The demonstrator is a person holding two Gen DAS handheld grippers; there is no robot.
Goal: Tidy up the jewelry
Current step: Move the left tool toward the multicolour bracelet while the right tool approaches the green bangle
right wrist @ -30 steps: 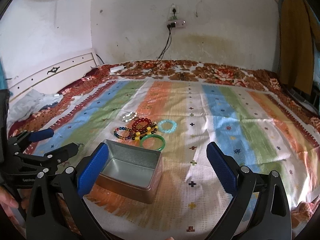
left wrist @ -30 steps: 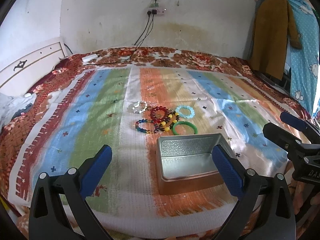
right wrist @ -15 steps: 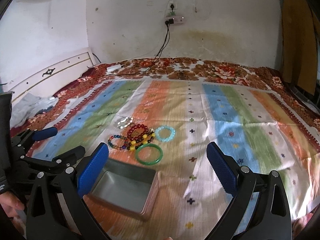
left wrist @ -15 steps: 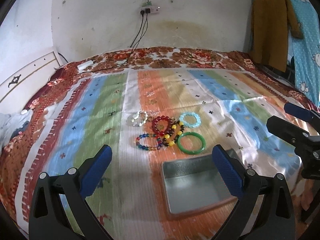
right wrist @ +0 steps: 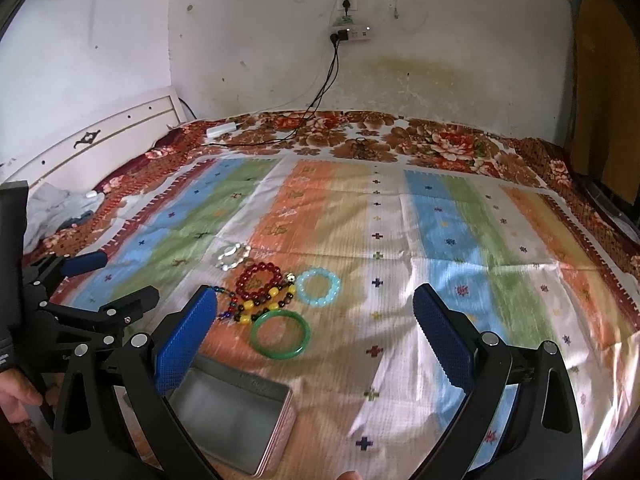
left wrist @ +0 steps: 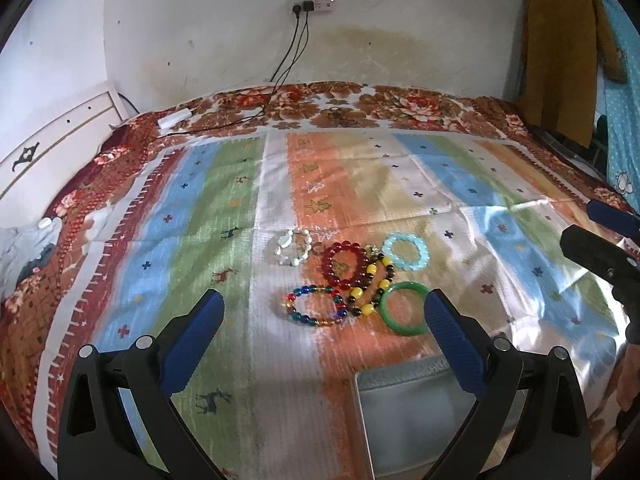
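Now both grippers hover with jaws wide apart, holding nothing. Six bracelets cluster on the bed, just beyond the empty tin [right wrist: 230, 410]. The green bangle [right wrist: 281, 335] lies nearest the right gripper [right wrist: 316, 334]; pinching one side of its rim looks best.

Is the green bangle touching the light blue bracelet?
Apart. In the right wrist view, striped cloth shows plainly between the green bangle and the light blue bracelet.

Both grippers: black plastic frames w/ silver screw heads, blue textured pads on jaws. Left gripper [left wrist: 324, 316], right gripper [right wrist: 316, 312]. Bare skin on left hand [right wrist: 16, 394].
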